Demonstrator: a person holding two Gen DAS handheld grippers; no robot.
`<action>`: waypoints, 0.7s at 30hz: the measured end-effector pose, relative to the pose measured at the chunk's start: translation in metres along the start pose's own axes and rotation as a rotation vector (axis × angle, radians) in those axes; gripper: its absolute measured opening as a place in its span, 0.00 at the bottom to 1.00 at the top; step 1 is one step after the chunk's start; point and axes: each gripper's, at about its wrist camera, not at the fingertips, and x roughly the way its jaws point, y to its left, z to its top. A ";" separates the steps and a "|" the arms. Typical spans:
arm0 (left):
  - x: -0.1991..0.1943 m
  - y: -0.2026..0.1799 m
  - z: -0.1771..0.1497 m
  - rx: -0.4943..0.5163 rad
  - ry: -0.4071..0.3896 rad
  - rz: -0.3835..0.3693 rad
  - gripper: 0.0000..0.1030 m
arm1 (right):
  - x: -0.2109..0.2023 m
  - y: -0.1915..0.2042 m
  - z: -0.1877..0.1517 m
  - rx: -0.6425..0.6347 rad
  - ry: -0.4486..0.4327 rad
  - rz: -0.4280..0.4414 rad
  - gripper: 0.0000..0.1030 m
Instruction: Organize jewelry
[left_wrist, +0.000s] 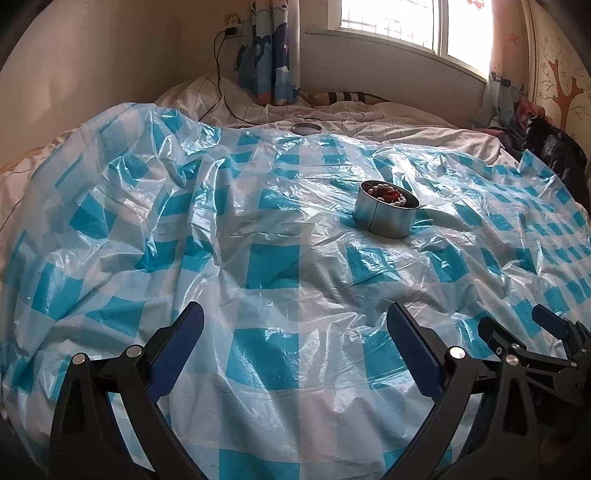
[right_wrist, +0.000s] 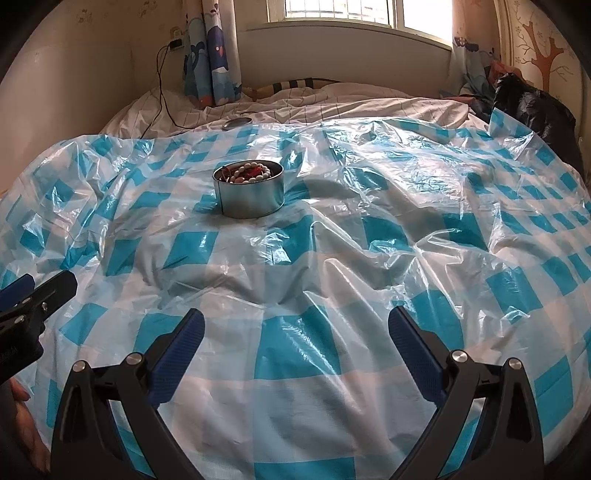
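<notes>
Jewelry: a tangle of white beads and red pieces (right_wrist: 246, 172) fills a round metal tin (right_wrist: 249, 195), seen again from the left wrist view (left_wrist: 388, 195) inside the same tin (left_wrist: 386, 214).
Tin: it stands upright and uncovered on a crinkled blue-and-white checked plastic sheet (left_wrist: 273, 266) spread over a bed (left_wrist: 369, 127).
Lid: a flat round metal lid (left_wrist: 306, 128) lies well beyond the tin, at the far edge of the sheet where the white bedding begins; the right wrist view shows it too (right_wrist: 236, 123).
Left tongs: the left tongs (left_wrist: 295, 332) hover low over the sheet with their blue-padded fingers (left_wrist: 184, 343) spread wide apart and nothing between them.
Right tongs: the right tongs (right_wrist: 295, 332) hang in like fashion, fingers (right_wrist: 413, 350) set wide and clasping nothing.
Tin and left tongs: the tin sits well ahead of the left tongs and off to their right.
Tin and right tongs: the tin sits well ahead of the right tongs and to their left.
Pair: the two tongs are side by side at the near edge of the bed, each one showing at the margin of the other's view.
Setting: a window (left_wrist: 391, 22) with a cartoon-print curtain (left_wrist: 266, 51) stands behind the bed, and a charger cable (left_wrist: 218, 74) trails down the wall onto the bedding.
</notes>
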 end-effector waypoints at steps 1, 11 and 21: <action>0.001 0.000 0.000 0.001 0.002 0.000 0.92 | 0.000 0.001 0.000 -0.003 0.001 -0.001 0.93; 0.004 -0.001 -0.001 0.007 0.018 0.007 0.92 | 0.001 0.001 -0.001 -0.005 0.002 -0.002 0.93; 0.006 -0.005 0.000 0.022 0.026 -0.020 0.93 | 0.002 0.002 -0.001 -0.008 0.006 -0.004 0.93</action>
